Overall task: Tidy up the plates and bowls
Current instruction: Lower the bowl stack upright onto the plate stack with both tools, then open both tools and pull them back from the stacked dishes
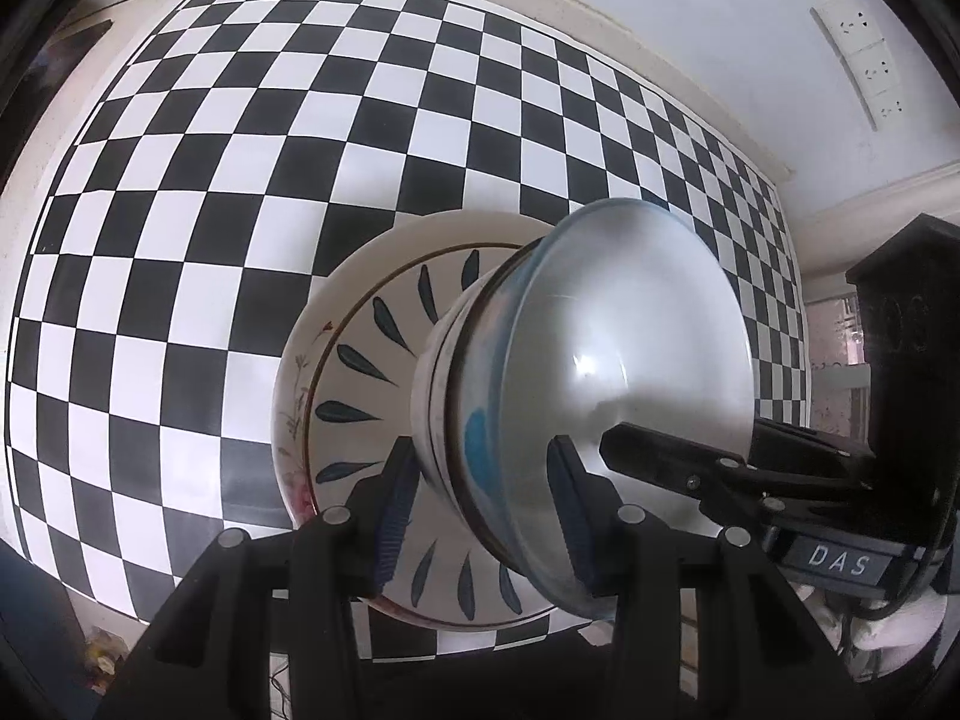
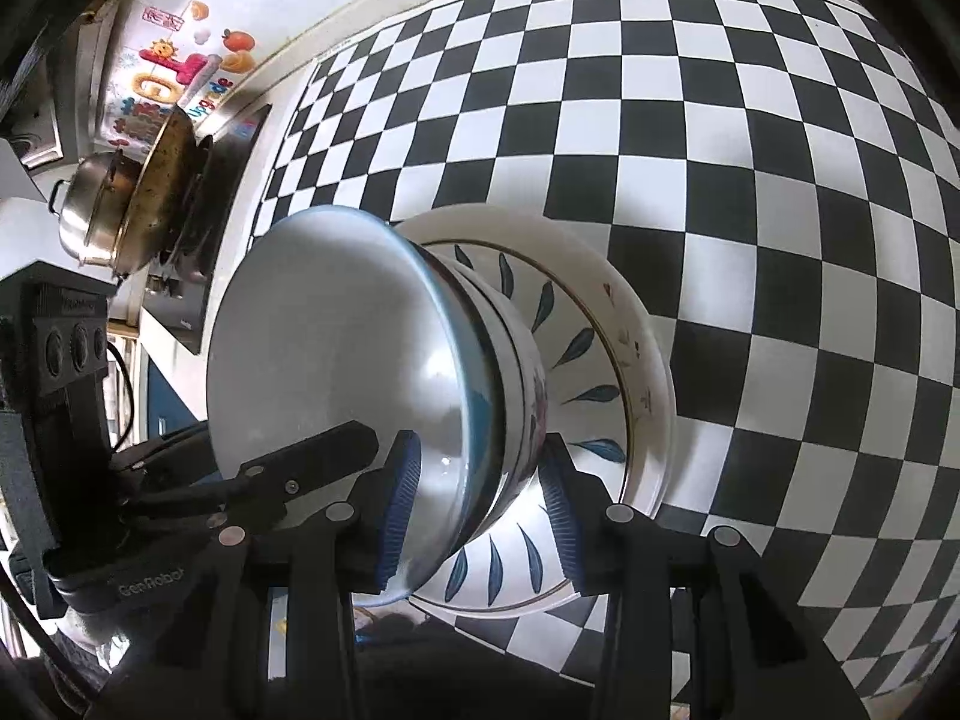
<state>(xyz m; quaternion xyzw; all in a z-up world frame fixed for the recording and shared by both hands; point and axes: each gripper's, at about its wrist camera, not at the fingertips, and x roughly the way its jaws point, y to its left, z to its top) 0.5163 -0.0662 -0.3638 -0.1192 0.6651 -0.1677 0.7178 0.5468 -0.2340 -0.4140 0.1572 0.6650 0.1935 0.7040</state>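
A stack of bowls sits on stacked plates on the checkerboard mat (image 1: 240, 180). The top bowl (image 1: 630, 324) is wide, pale grey-white inside w/ a blue rim and a blue patch on its outer wall; under it is a white bowl (image 1: 429, 396) w/ a dark band, floral print visible in the right view. Below: a leaf-pattern plate (image 1: 360, 372) w/ dark teal leaves and a thin brown ring, resting in a larger white floral plate (image 1: 294, 396). So 2 bowls for sure, maybe a 3rd nested between, rims too close to tell; 2 plates. The left gripper (image 1: 480, 516) has its blue pads either side of the bowl stack's near wall, apparently pinching it; the right gripper (image 2: 480, 510) does likewise on the opposite side. A steel pot (image 2: 96, 216) and pan stand at the mat's far edge, wall sockets (image 1: 864, 60) beyond; nothing blocks the stack but the grippers.
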